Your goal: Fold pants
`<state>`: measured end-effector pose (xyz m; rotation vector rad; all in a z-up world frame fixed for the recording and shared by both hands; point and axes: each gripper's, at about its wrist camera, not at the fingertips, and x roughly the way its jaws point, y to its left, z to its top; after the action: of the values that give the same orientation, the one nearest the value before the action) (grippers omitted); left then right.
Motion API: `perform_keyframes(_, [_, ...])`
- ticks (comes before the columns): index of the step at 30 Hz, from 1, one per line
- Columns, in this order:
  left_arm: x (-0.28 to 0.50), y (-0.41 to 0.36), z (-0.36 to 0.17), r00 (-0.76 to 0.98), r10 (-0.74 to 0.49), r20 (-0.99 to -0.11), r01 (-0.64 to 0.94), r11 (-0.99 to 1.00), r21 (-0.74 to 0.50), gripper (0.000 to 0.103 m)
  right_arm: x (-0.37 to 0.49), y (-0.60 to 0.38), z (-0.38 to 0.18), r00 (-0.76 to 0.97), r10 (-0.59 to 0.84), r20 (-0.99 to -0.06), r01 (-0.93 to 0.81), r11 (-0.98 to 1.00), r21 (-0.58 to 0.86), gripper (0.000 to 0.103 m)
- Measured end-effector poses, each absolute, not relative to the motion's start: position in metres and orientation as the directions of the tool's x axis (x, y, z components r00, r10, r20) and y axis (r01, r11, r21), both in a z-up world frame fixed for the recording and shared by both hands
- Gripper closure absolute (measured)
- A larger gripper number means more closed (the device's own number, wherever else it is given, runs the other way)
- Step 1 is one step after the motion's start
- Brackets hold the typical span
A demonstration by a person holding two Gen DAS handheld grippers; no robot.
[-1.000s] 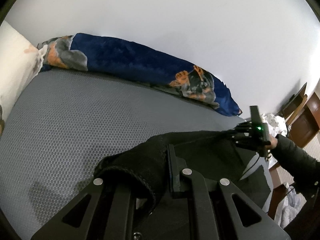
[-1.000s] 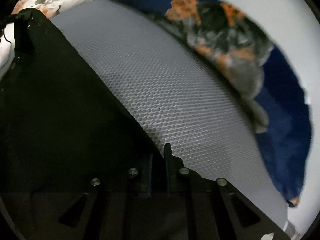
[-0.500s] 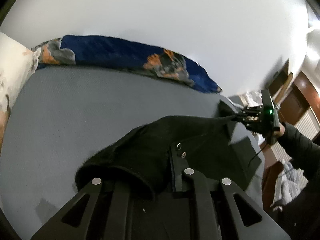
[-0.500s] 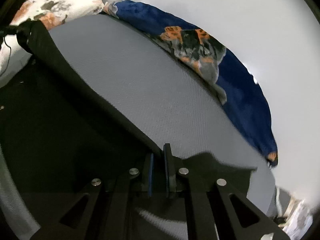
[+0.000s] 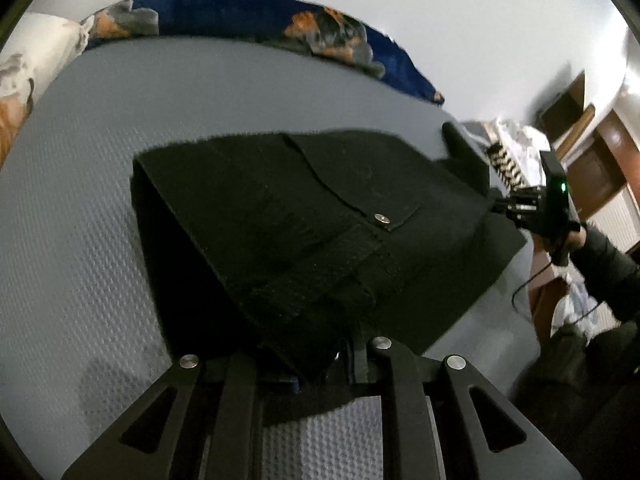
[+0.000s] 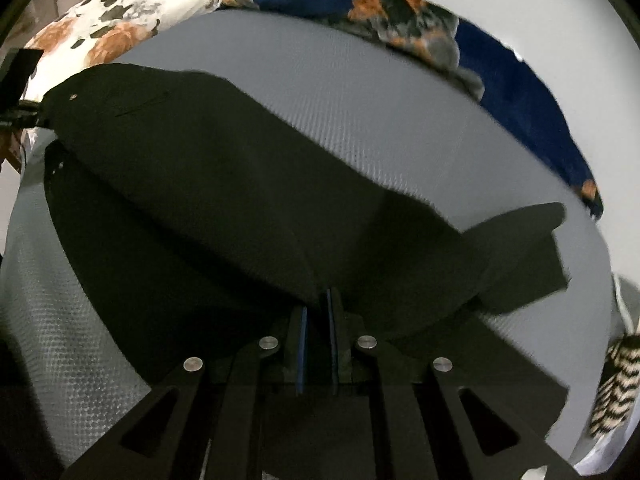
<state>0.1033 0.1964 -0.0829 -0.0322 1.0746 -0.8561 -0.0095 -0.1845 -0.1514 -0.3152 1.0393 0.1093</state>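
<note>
Black pants [image 5: 320, 216] hang stretched between my two grippers above a grey mattress [image 5: 88, 168]. My left gripper [image 5: 332, 356] is shut on the waistband end, near a pocket with a metal rivet [image 5: 382, 219]. My right gripper [image 6: 318, 320] is shut on the other end of the pants [image 6: 224, 184]; it also shows in the left wrist view [image 5: 532, 208] at the far right. In the right wrist view the left gripper [image 6: 20, 108] holds the cloth at the far left. A loose flap [image 6: 524, 256] hangs to the right.
A blue patterned blanket [image 5: 256, 12] lies along the far edge of the mattress by the white wall. A floral pillow [image 6: 108, 28] sits at the head end. Wooden furniture [image 5: 600, 152] and a striped cloth [image 6: 616, 384] lie beyond the right edge.
Both grippers have lifted and pulled back, so the pants now hang raised and spread between them, with the pocket side showing in the left wrist view. Both stay shut.
</note>
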Motion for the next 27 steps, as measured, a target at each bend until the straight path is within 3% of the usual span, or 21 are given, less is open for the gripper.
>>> perform_keyframes(13, [0.084,0.193,-0.089,0.178,-0.519,-0.836,0.616,0.722,-0.317,0.076,-0.013,-0.174,-0.183,0.455,-0.058,-0.889,-0.239,0.953,-0.185,0.096])
perform_keyframes(14, [0.084,0.193,-0.087,0.177,-0.508,-0.843,0.615,0.726,-0.308,0.073,-0.013,-0.172,-0.184,0.454,-0.064,-0.889,-0.241,0.951,-0.192,0.096])
perform_keyframes(16, [0.084,0.198,-0.085,0.218,-0.442,-0.870,0.592,0.768,-0.242,0.032,-0.013,-0.171,-0.184,0.455,-0.066,-0.888,-0.238,0.952,-0.193,0.096])
perform_keyframes(17, [0.083,0.202,-0.083,0.248,-0.411,-0.877,0.571,0.793,-0.210,0.029,-0.013,-0.172,-0.184,0.456,-0.061,-0.888,-0.236,0.954,-0.187,0.096])
perform_keyframes(22, [0.077,0.234,-0.063,0.303,-0.414,-0.858,0.431,0.863,-0.264,0.029,-0.015,-0.175,-0.185,0.466,-0.042,-0.884,-0.221,0.962,-0.162,0.096])
perform_keyframes(27, [0.073,0.248,-0.038,0.337,-0.464,-0.819,0.242,0.884,-0.401,0.029,-0.017,-0.173,-0.186,0.468,-0.038,-0.883,-0.214,0.964,-0.155,0.096])
